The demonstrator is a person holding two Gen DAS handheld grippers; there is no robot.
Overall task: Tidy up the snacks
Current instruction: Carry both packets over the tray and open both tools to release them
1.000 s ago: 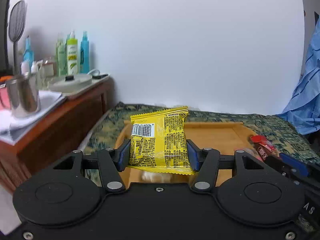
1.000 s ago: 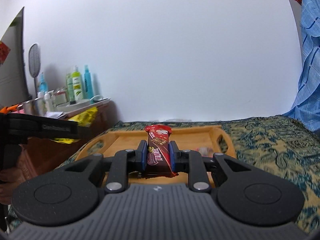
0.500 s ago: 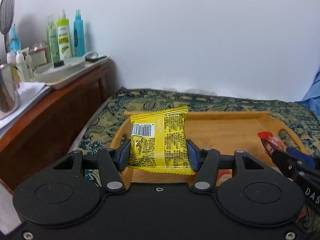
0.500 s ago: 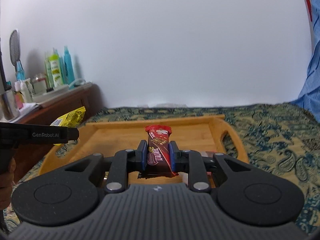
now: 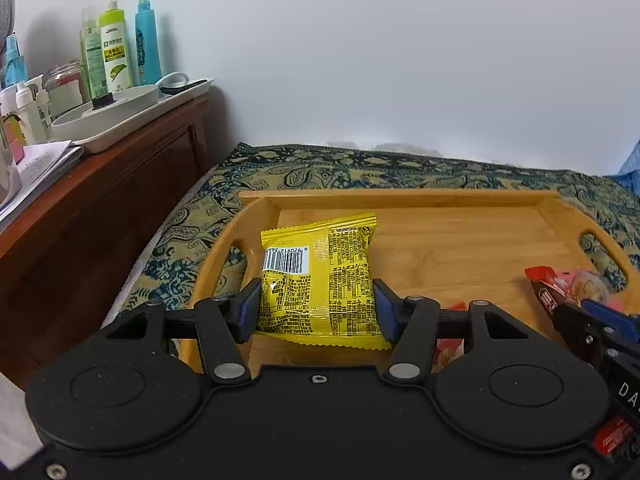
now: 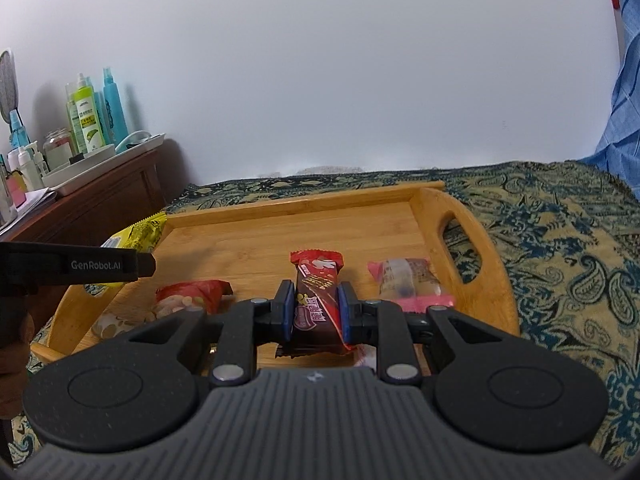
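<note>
Over the last second both views have tipped down and closer, so the wooden tray (image 5: pixel 460 200) now fills the middle ground with its floor in sight; I judge both snacks are being brought over it for setting down; nearest in the left view, the left gripper (image 5: pixel 316 312) has its jaws narrowed onto the sides of the yellow packet (image 5: pixel 320 280), which stands upright with its barcode facing the camera, above the tray's near left corner beside the left handle slot; the right gripper (image 6: pixel 316 312) pinches the red bar (image 6: pixel 318 300) between nearly closed jaws, upright over the tray's near middle; on the tray floor lie a red pouch (image 6: pixel 192 294) to the left and a clear wrapped sweet (image 6: pixel 408 280) to the right near the right handle; beyond lies the patterned bedspread (image 6: pixel 560 240), and far left a wooden cabinet (image 5: pixel 100 208) carries bottles (image 5: pixel 114 56)
</note>
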